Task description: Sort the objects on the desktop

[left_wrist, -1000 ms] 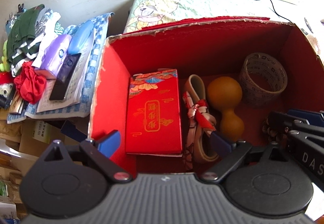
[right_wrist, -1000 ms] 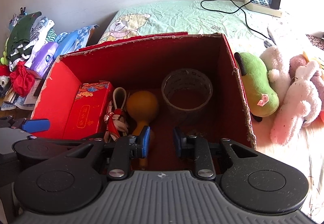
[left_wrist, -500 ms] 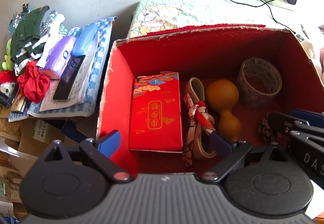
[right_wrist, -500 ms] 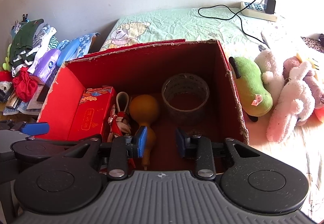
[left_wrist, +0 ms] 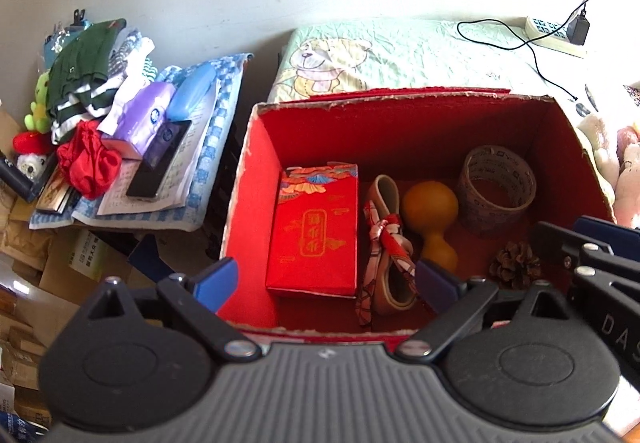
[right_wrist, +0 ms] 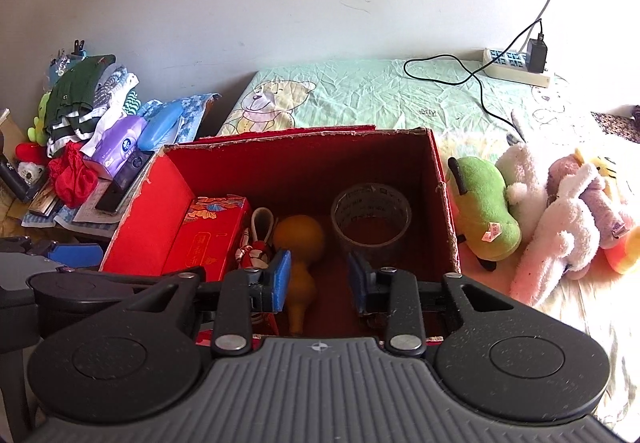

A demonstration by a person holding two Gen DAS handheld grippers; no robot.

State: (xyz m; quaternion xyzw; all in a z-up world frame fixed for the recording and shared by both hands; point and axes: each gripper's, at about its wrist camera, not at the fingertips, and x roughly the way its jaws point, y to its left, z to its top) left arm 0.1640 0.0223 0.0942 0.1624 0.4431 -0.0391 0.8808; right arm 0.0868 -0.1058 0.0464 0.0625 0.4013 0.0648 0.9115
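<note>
— Both grippers empty above the red box (left_wrist: 256, 179), on the bed. Left gripper (left_wrist: 326, 279) with jaws wide apart, right gripper (right_wrist: 318, 277) with jaws partly apart, nothing between either pair.

— Already in the box: red packet (left_wrist: 316, 227), small shoe (left_wrist: 386, 243), gourd (left_wrist: 430, 211), tape roll (left_wrist: 496, 185), pine cone (left_wrist: 514, 269).

— Probably time to fetch another item. Plush toys (right_wrist: 560, 219) just beside the box on the right.

— Best to lift clear of the rim first, then swing the right gripper across. Open wider before closing on soft plush; pinch the body, not an ear.

— Free floor space between gourd and tape roll. Drop there, gently, without knocking the pine cone.
</note>
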